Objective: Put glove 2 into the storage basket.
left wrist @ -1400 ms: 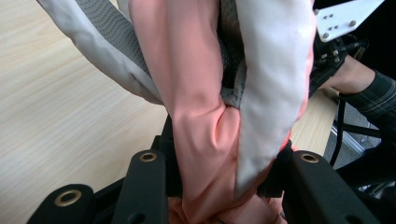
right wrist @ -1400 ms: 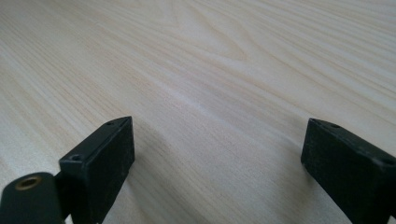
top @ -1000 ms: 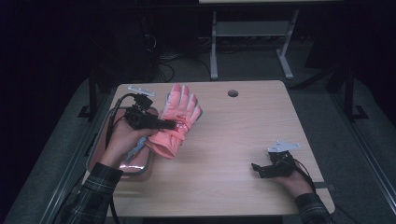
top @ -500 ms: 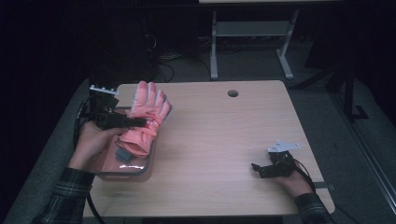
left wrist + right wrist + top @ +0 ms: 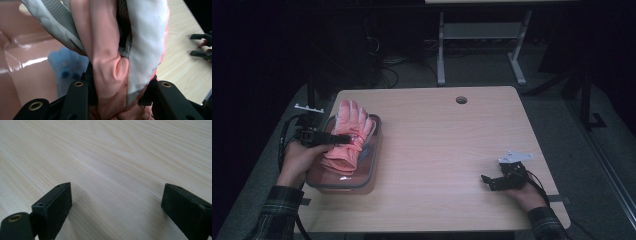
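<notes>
over the clear tub [image 5: 372,150], left gripper [image 5: 343,139] clamps a pink glove [image 5: 348,131]; right gripper [image 5: 492,181], well apart from it, rests spread wide.

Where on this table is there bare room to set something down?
Free: the wide middle of the table, between the bin and the right claw, up to the hole. Crowded: the left edge, where the left claw holds the glove over the bin.

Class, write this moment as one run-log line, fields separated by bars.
left gripper: shut on pink glove | glove: over clear bin | right gripper: open, empty, resting on table
</notes>
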Demonstrator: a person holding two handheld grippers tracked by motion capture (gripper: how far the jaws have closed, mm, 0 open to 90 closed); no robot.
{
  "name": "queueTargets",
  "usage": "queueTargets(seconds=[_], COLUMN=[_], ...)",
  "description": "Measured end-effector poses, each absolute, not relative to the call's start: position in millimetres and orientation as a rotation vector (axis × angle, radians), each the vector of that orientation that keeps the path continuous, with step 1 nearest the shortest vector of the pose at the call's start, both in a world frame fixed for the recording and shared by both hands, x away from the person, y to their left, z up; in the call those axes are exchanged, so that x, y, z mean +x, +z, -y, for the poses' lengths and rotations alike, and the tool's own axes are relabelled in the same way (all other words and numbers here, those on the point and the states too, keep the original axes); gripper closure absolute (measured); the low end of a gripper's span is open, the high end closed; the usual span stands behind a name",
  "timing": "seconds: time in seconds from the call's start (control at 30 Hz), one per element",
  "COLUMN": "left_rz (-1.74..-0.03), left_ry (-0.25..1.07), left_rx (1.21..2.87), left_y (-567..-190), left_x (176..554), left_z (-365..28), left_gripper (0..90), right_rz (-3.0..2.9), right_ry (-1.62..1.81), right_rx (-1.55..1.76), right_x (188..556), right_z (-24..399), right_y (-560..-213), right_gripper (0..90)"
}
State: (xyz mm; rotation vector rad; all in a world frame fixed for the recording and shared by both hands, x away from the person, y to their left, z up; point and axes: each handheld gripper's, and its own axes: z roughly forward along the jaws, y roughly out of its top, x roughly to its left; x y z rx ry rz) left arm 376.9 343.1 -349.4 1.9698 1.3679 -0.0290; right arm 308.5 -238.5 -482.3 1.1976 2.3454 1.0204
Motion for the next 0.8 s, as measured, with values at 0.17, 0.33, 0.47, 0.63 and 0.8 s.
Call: queueTargets(seconds=[0.17,0.33,0.47,0.63,0.8], left_rz=[-1.399,-1.419,-1.442,-1.453,-1.456], left_ry=[-0.048,-0.090,-0.097,-0.069,-0.081], left_rx=[1.997,2.018,2.028,2.070,2.067], left_y=[-368,-386,-399,-407,-408], left_x=[382,386,388,390,392], left_z=[-338,-332,-330,-324,-325], left_gripper=[60.8,60.1,59.1,58.0,51.4], right_rz=[-2.346,-2.350,-2.351,-2.352,-2.354], right_ry=[1.021,1.024,1.022,1.021,1.022], right_rx=[1.196,1.187,1.185,1.183,1.181], right_x=[309,309,309,309,308], right_z=[238,238,238,239,238], right_y=[-482,-482,-482,-482,-482], right_gripper=[9.4,9.4,9.4,9.4,9.4])
